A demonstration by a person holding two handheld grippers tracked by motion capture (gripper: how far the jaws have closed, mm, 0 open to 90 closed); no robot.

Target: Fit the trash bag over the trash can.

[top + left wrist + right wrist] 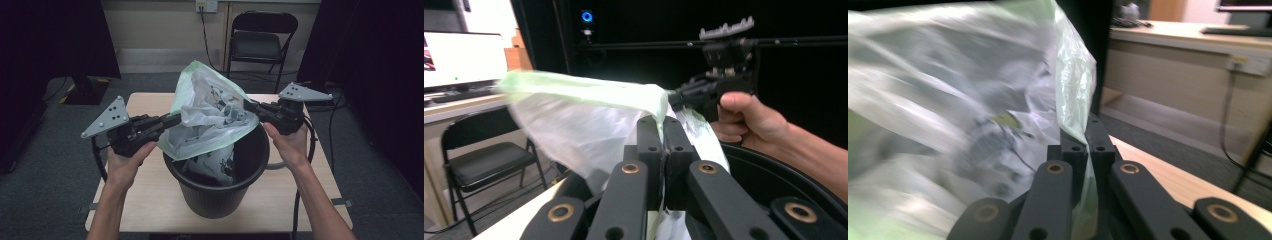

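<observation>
1 black bin (220, 195), 1 green-edged plastic bag (210, 112), 2 grippers: left (175, 120), right (248, 106); 1 table (150, 200), 1 folding chair (260, 42).

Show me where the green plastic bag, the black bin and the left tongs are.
green plastic bag (200, 82), high view, its upper green side.
black bin (220, 197), high view, its front outer wall.
left tongs (175, 120), high view, tips shut on the bag's edge.
</observation>
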